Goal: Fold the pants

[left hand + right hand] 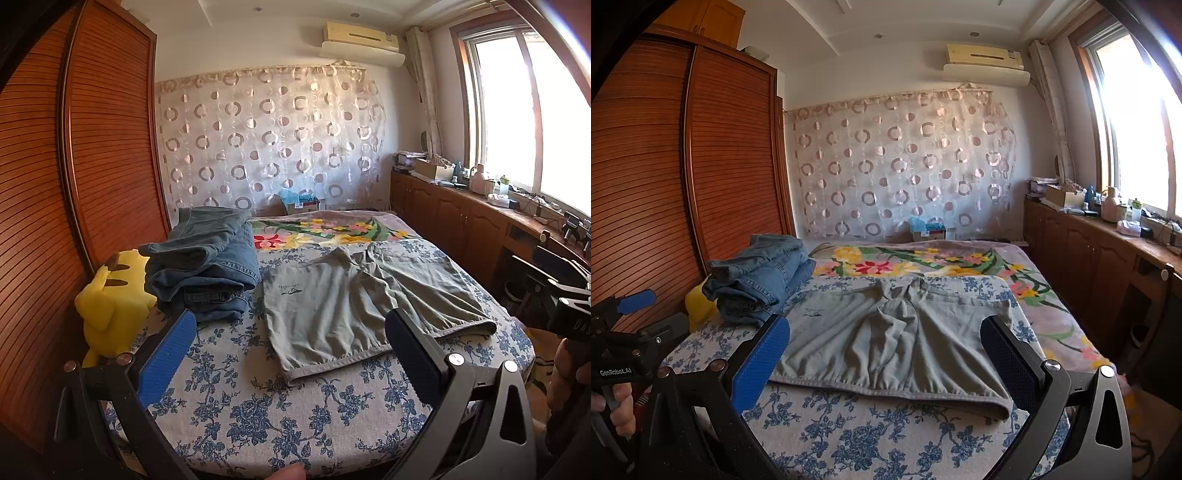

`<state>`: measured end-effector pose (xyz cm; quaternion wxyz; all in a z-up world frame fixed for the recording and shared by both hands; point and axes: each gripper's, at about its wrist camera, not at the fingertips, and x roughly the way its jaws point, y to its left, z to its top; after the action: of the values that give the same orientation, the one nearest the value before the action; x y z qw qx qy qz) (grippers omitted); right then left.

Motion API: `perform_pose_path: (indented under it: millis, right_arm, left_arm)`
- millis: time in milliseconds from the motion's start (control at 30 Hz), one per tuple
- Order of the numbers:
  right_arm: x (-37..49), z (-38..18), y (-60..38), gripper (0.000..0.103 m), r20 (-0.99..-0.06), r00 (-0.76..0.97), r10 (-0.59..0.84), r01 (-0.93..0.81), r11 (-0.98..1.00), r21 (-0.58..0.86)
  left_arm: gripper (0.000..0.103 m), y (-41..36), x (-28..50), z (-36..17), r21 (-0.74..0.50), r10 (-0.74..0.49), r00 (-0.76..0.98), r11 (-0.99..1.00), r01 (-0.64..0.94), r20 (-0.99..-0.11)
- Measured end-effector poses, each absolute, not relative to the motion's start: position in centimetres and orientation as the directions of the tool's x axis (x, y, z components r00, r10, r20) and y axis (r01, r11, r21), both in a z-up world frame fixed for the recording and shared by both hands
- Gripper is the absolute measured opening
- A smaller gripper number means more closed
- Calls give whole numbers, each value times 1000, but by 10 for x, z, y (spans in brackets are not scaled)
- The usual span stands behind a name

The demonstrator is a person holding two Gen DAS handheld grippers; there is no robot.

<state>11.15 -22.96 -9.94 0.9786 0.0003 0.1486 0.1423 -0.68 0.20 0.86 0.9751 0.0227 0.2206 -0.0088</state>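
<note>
Grey-green shorts (354,306) lie spread flat on the floral bed sheet (258,413), waistband nearest me; they also show in the right wrist view (886,343). My left gripper (291,343) is open and empty, hovering over the near edge of the bed just short of the waistband. My right gripper (886,354) is open and empty, its fingers framing the shorts from above the near edge. The right gripper's body shows at the right of the left wrist view (569,302), and the left gripper at the left of the right wrist view (624,332).
A stack of folded blue jeans (207,266) sits left of the shorts, with a yellow plush toy (110,299) beside it. A wooden wardrobe (74,166) stands left of the bed. Low wooden cabinets (461,221) with clutter run under the window at right.
</note>
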Motion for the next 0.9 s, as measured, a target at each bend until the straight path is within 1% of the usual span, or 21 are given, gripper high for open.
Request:
perform_pose_path:
  millis: [900]
  right_arm:
    - [110,-98,-230,103,-287,916,280,-280,959,41]
  left_arm:
    - [102,2,-9,8,38,-7,906,999,26,-424]
